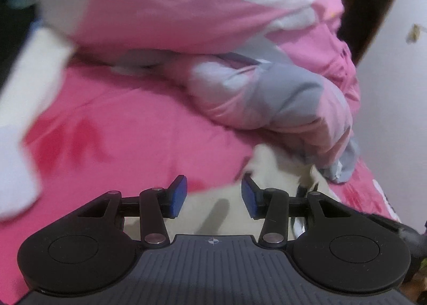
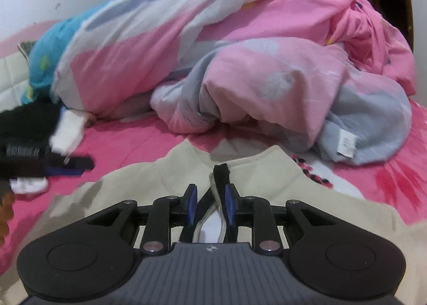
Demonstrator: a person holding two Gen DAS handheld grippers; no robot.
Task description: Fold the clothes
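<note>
Two claws work over one cream garment [image 2: 170, 171] spread on a bed with a hot-pink sheet [image 2: 138, 139]. The right claw [image 2: 210, 205], seen from its own wrist camera, has its two blue pads set narrowly apart either side of the garment's black-taped zipper edge [image 2: 221, 174], whose fine metal teeth run down between them; whether the pads actually press on it cannot be told. The cream cloth looks soft and matte, lying in broad flat panels directly below that claw, with a shallow notch at its far edge.

The left claw [image 1: 213, 195] stands moderately wide, its two blue pads clear of any cloth, and hangs over the same cream garment where it meets the pink sheet. That view is blurred, with a white shape [image 1: 29, 123] smeared across its left side that cannot be identified.

Behind the garment lies one bulky quilt [image 2: 240, 51], puffy and deeply creased, patterned in pink, white and grey-blue, with a small white care label [image 2: 345, 142] at its near corner. A turquoise fabric [image 2: 50, 59] sits at the quilt's far left end. The left claw's black body also shows at the left edge of the right camera's view. Plain white wall [image 1: 395, 91] rises beyond the bed.
</note>
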